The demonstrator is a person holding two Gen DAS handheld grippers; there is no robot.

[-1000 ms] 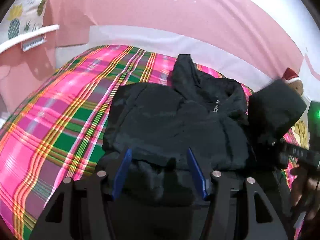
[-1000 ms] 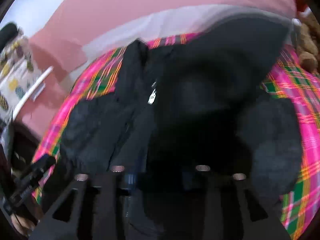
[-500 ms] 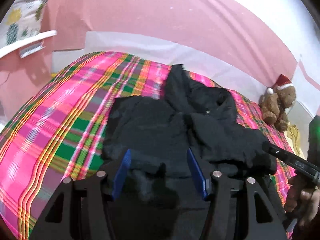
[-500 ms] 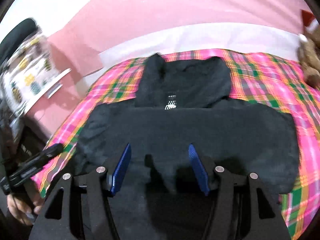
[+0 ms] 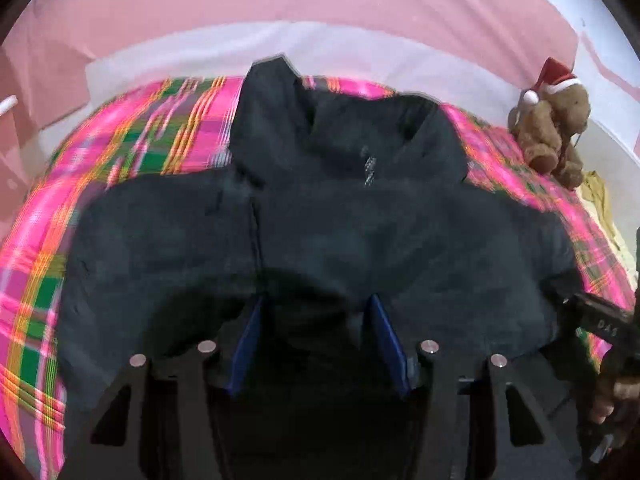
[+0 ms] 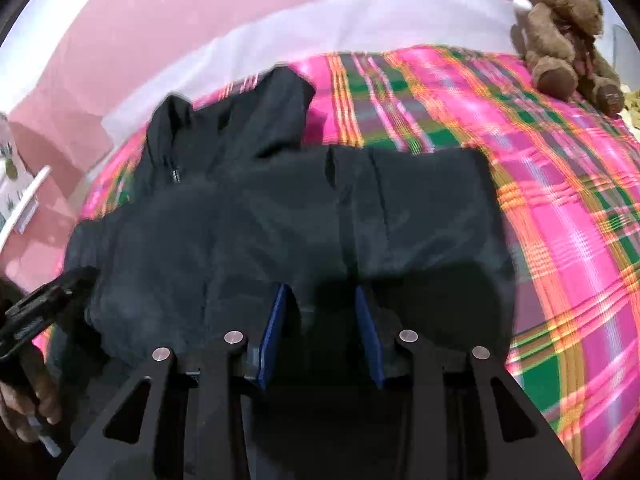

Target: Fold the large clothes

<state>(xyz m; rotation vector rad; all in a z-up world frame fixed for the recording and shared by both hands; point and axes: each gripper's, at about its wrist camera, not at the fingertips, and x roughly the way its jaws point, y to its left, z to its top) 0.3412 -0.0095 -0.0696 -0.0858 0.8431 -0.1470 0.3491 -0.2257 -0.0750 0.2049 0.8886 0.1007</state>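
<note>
Black jacket (image 5: 320, 232) soft, bulky, limp: grip near hem at 6 o'clock; left tool (image 5: 316, 312) parted, right tool (image 6: 320, 300) just narrowing, unclenched, fabric between.

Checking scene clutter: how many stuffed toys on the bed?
1. A brown teddy bear in a red Santa hat sits at the far right edge of the plaid blanket, beyond the black jacket. Others could be outside both views.

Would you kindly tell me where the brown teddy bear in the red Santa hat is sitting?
The brown teddy bear sits at the far right corner of the pink plaid bedspread, upper right in both wrist views, beyond the black jacket.
</note>
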